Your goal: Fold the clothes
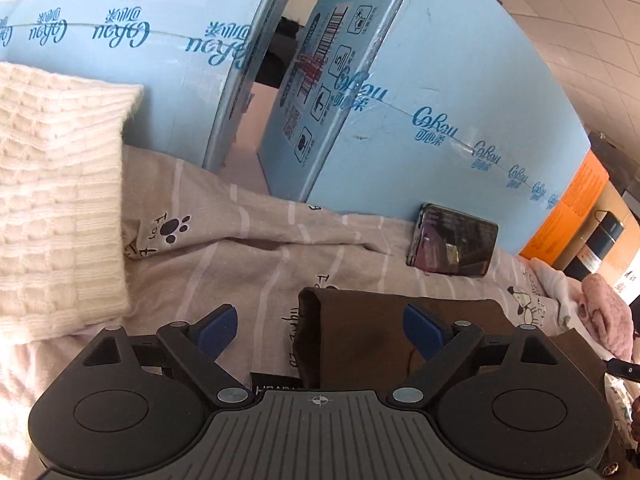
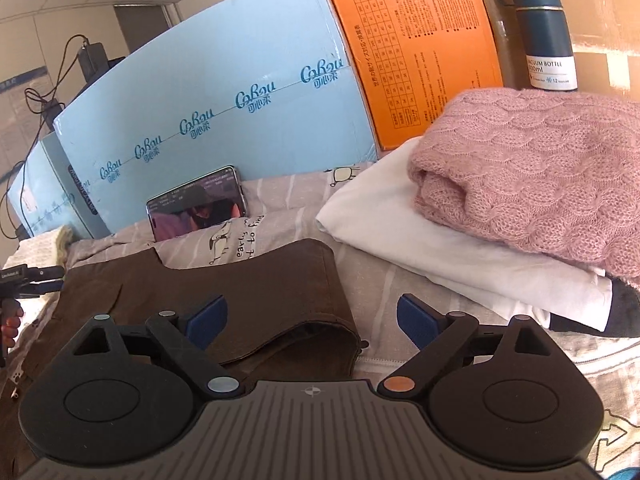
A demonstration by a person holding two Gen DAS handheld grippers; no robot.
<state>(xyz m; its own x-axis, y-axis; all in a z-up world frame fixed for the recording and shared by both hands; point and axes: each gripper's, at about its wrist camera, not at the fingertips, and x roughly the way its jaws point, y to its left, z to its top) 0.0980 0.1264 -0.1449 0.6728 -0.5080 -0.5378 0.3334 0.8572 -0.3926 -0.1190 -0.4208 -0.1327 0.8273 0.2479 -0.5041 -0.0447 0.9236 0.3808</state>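
So the whole setup sits on a bed sheet (image 1: 248, 248) with little cartoon prints, and big light-blue cardboard boxes (image 1: 440, 92) wall off the back. An orange box (image 2: 416, 48) stands next to those in the right wrist view.

Off to the right there's a stack that looks done already: a pink knit sweater (image 2: 540, 184) folded on top of a white garment (image 2: 460, 256). A cream knit sweater (image 1: 56, 200) lies at the left edge, apart from the rest.

The piece being worked on is the brown garment (image 2: 248, 296), lying flat on the sheet right in front of both tools. It looks partly folded, with a doubled edge showing at its right side.

The left gripper (image 1: 320, 330) has its jaws spread wide over the brown cloth, nothing pinched. The right gripper (image 2: 312, 320) is the same, wide and empty, straddling the garment's right edge.

Looks like a between-folds moment. Next move probably means pinching two corners and carrying them across evenly.

A phone (image 1: 452, 244) leans against the blue box, and a dark vacuum bottle (image 2: 540, 32) stands behind the stack.
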